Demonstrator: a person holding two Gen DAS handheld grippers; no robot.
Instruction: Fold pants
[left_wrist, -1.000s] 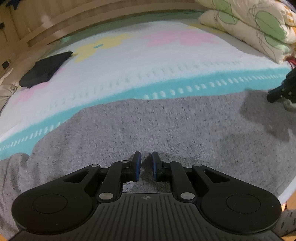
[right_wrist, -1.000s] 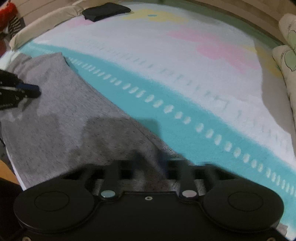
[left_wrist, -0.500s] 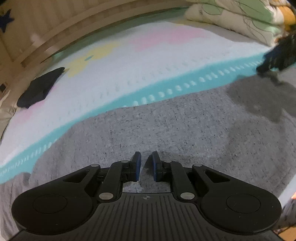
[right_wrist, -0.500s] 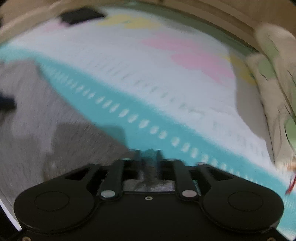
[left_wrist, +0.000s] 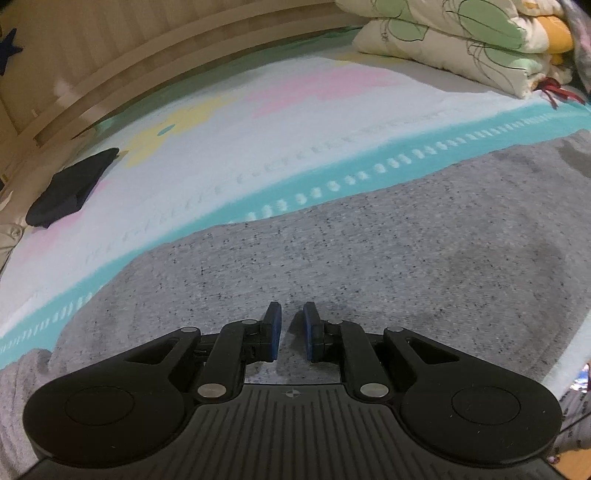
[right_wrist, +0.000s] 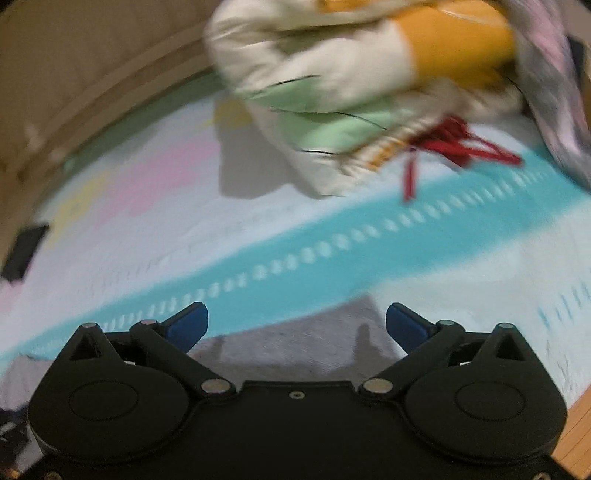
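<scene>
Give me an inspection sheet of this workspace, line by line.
Surface: bed sheet, white with teal band and pastel patches.
Job's things: grey pants spread flat along the near edge.
Clutter: dark folded garment far left; folded quilt with red ties far right.
Grippers: left gripper over the pants, narrow gap, nothing between; right gripper wide open, empty, view blurred.
Cables: nothing seen.
Surroundings: wooden bed frame behind.

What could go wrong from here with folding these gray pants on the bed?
The left gripper has its jaws nearly closed with a slim gap over the gray pants; it may hold no cloth. The right gripper is wide open in a blurred view, so it could snag the quilt's red ties.
</scene>
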